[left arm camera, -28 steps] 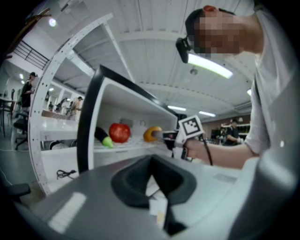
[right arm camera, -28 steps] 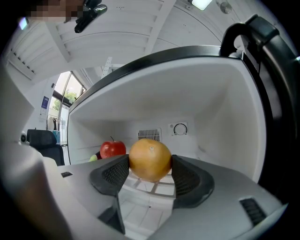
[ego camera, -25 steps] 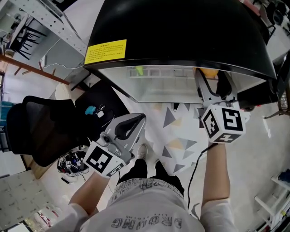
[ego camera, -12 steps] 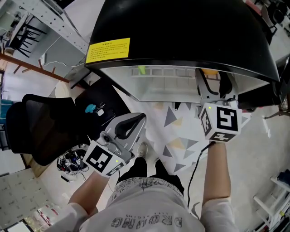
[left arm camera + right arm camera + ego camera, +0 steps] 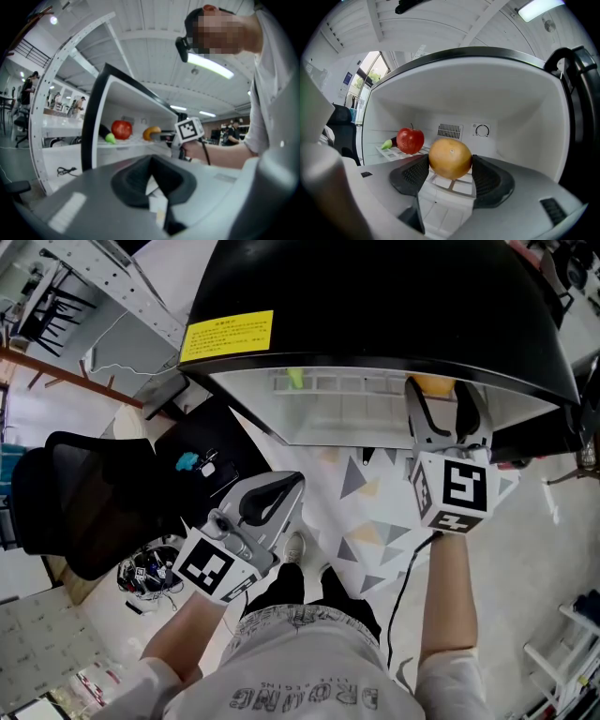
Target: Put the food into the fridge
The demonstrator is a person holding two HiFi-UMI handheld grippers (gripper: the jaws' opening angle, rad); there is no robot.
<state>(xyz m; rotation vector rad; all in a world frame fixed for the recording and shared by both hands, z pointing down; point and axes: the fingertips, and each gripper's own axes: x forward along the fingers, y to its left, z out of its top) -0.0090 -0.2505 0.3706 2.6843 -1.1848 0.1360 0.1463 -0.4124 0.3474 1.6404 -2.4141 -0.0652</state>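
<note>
- Right gripper [image 5: 450, 174] is seen reaching into the open fridge [image 5: 375, 306]; its jaws are clamped on an orange [image 5: 450, 158], one pad pressed on each side of the fruit
- Orange is held inside the fridge compartment, over the white wire shelf [image 5: 451, 184]; contact with the shelf cannot be confirmed
- Red apple [image 5: 410, 139] is seen resting on the same shelf, to the left of the orange and further back, clear of it
- A dark vegetable with a green end [image 5: 388, 143] is seen lying just beside the apple, at its left
- Vent grille [image 5: 450, 130] and thermostat dial [image 5: 482, 131] are seen on the back wall, behind the orange
- Left gripper [image 5: 151, 177] is held low outside the fridge, well apart from the right one; its jaws are closed together, nothing gripped
- In the head view, the right gripper [image 5: 441, 407] is placed at the right end of the fridge opening, the orange [image 5: 431, 384] just visible under the black top edge
- Yellow label [image 5: 227, 334] is seen on the fridge's black top
- Office chair [image 5: 84, 512] is seen at the left, triangle-patterned floor mat [image 5: 375, 512] below the fridge
</note>
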